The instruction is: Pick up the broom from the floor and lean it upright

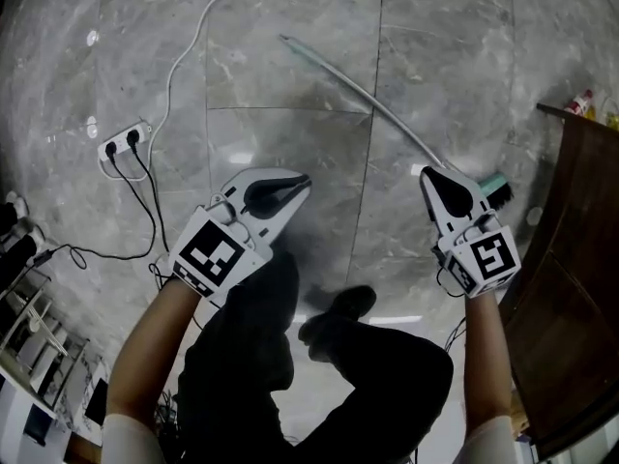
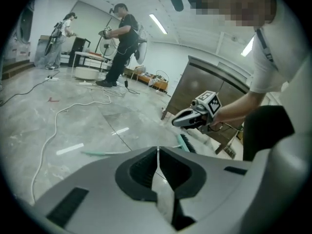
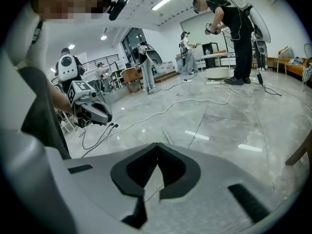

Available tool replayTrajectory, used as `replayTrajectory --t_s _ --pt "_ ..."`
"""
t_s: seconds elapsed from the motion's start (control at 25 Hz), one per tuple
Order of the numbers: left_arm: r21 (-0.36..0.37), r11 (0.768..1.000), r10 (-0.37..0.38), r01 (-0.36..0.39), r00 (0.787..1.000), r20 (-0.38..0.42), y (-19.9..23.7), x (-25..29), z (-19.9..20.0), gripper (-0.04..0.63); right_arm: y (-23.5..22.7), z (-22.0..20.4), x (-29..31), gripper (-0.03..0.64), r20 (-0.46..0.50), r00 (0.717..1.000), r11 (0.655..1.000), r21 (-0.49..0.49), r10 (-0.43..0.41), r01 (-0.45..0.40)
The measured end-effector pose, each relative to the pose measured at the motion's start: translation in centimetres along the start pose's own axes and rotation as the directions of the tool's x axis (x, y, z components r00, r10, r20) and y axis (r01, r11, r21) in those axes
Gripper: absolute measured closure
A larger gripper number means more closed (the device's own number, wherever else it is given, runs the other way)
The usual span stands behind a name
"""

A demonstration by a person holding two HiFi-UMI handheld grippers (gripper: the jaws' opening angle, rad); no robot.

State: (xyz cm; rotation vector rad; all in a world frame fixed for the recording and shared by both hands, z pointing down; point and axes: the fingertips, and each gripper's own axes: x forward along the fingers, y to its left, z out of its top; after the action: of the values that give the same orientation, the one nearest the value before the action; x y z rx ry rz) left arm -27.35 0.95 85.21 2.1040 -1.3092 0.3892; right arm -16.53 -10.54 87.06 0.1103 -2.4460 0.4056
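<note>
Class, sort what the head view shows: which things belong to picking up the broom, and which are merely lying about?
Belongs to the job:
long-handled teal broom, flat on the floor
left gripper, shut, empty
right gripper, shut, empty

Lying about:
white power strip
white cable

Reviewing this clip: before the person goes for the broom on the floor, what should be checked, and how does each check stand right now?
1. The broom lies flat on the floor with nothing on it: ok.
2. The left claw is open for a grasp: not ok; its jaws are together and empty.
3. The right claw is open for a grasp: not ok; its jaws are together and empty.
4. The right claw is close to the brush head: ok in the head view; contact cannot tell.
5. The power strip and cables lie apart from the broom: ok.
6. The wooden cabinet is fit for leaning the broom against: cannot tell.
</note>
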Motion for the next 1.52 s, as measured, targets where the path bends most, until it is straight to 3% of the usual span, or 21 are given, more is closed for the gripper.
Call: replayTrajectory --t_s 0.32,0.48,0.76,0.84,1.04,1.4,1.52 --pt "0.033 0.995 -0.090 0.091 0.995 -0.030 0.8 4.4 -3.7 0.580 -3.1 -6.1 5.1 0.607 -0.066 0.998 0.991 -0.131 0.017 -0.026" --pt "0.048 0.993 -0.109 0.111 0.994 -0.031 0.0 5.0 -4.3 0.580 -4.8 -9.0 7.1 0.572 -0.077 0.997 0.979 -0.199 0.028 -0.043" --pt "0.079 0.990 -0.114 0.121 0.990 -0.085 -1.5 3.9 -5.8 0.580 -7.3 -13.2 9.9 0.529 -0.154 0.988 0.975 -0.218 0.013 -0.046" --pt "0.094 0.989 -0.101 0.111 0.990 -0.099 -1.6 3.3 -6.3 0.580 -7.9 -14.3 10.6 0.503 -0.177 0.984 0.974 -0.222 0.005 -0.045" --pt "0.028 0.997 -0.071 0.073 0.994 -0.084 -0.6 2.6 -6.9 0.580 -10.2 -16.6 12.6 0.488 -0.248 0.968 0.965 -0.262 -0.040 -0.027" --pt "0.005 0.999 -0.031 0.032 0.995 -0.092 0.7 0.8 -8.1 0.580 -10.4 -19.2 15.6 0.489 -0.384 0.923 0.930 -0.348 -0.029 -0.115" --pt "0.000 1.000 -0.028 0.028 0.995 -0.099 0.7 0.7 -8.4 0.580 -10.5 -19.2 15.6 0.508 -0.400 0.916 0.935 -0.335 -0.027 -0.119"
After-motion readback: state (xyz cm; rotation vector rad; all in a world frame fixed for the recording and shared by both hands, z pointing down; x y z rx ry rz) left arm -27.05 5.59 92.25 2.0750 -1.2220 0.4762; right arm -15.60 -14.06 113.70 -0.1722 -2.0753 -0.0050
